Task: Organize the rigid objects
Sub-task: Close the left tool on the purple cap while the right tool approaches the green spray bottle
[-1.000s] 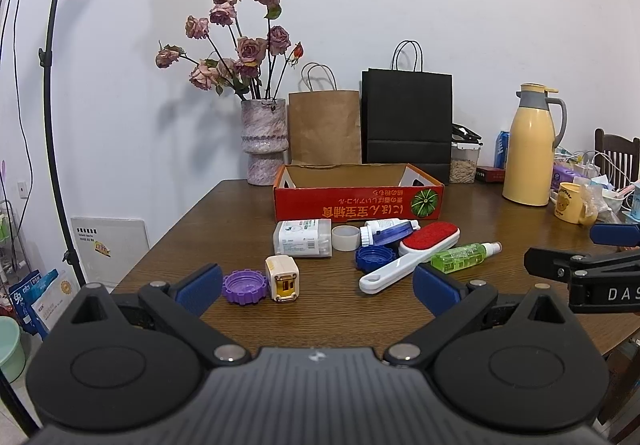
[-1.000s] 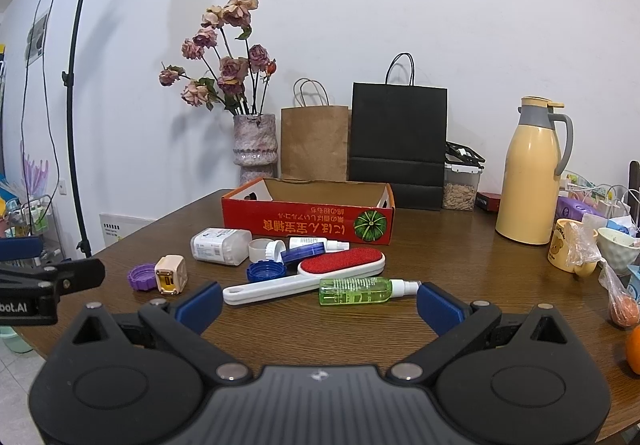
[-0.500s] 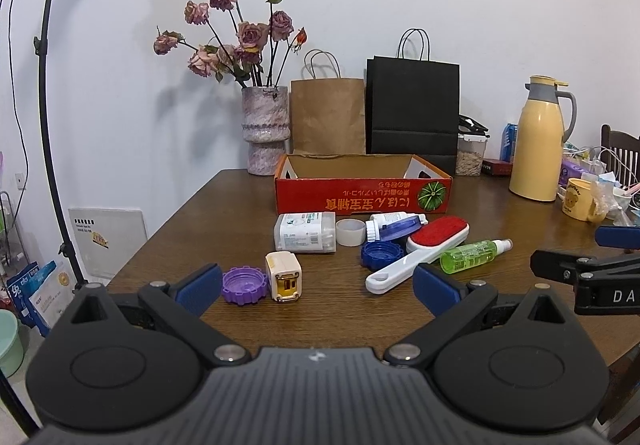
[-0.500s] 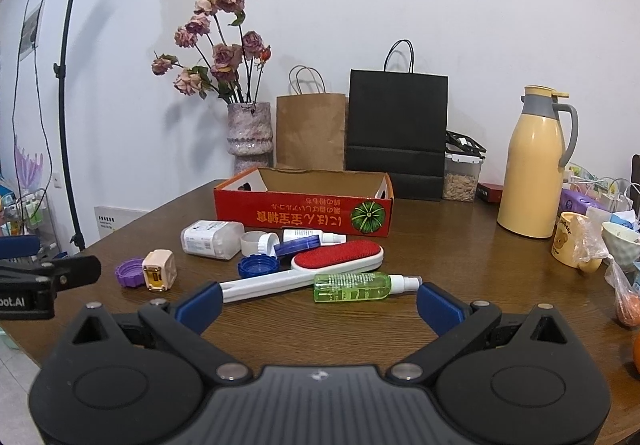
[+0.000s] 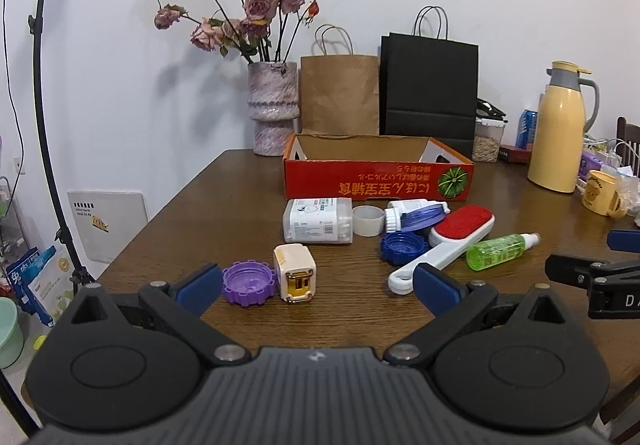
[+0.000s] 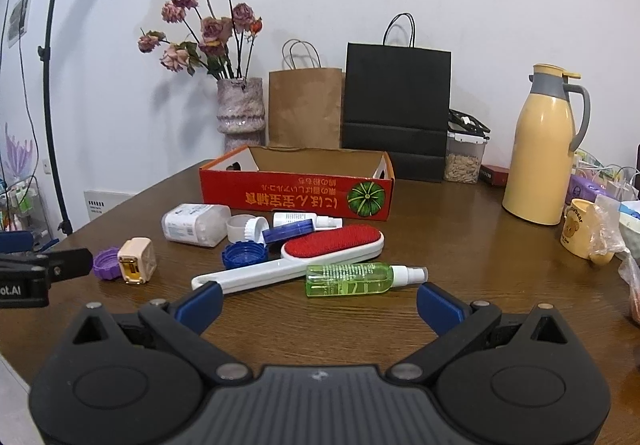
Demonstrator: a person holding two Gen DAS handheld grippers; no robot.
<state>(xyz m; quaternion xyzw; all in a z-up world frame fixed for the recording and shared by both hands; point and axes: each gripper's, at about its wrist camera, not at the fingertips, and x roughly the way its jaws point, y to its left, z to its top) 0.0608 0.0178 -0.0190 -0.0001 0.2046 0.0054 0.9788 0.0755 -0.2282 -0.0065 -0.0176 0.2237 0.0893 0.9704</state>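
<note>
I see both claws released and empty above the desk (image 5: 168, 229): left claw (image 5: 318, 285) behind the purple cap (image 5: 249, 281) and charger (image 5: 295, 272), right claw (image 6: 318, 303) behind the green spray bottle (image 6: 352, 278); the red box (image 6: 296, 197) sits beyond.

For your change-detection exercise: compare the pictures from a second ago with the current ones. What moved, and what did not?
Only the grippers moved. The left gripper and right gripper both eased forward toward the clutter, jaws wide open and empty throughout. Nothing was gripped or released. The purple cap, charger, lint brush, green bottle and red box lie as before.
</note>
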